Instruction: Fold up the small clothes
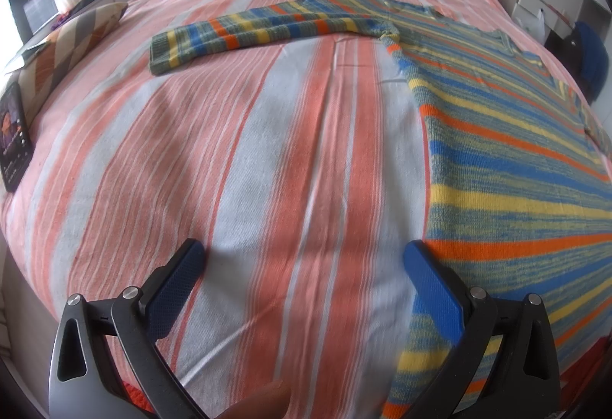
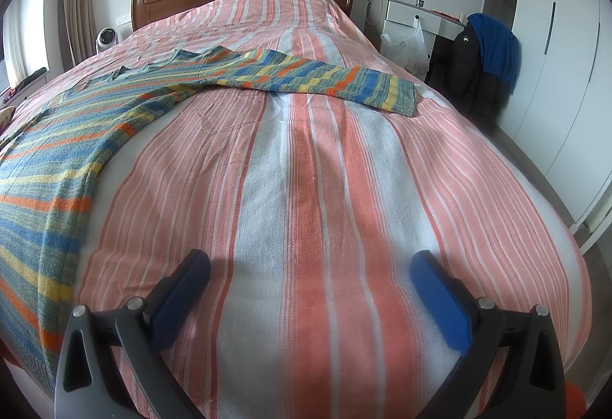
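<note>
Lay flat on the striped bed point(image 2: 325, 189): a striped sweater point(image 1: 516, 159), body running near to far, one sleeve point(image 1: 267, 29) stretched leftward and the other sleeve point(image 2: 325, 78) rightward at the far end. Hovered low over bare bedspread, both with jaws wide apart and holding nothing: left claw point(image 1: 306, 262), right claw point(image 2: 310, 266). Judged nearer the body's edge: the left claw, its right finger just at the hem side.

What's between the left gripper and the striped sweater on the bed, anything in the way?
Nothing visible. The left gripper is open over bare bedspread, and the striped sweater lies flat right beside its right-hand finger, with no object between them.
</note>
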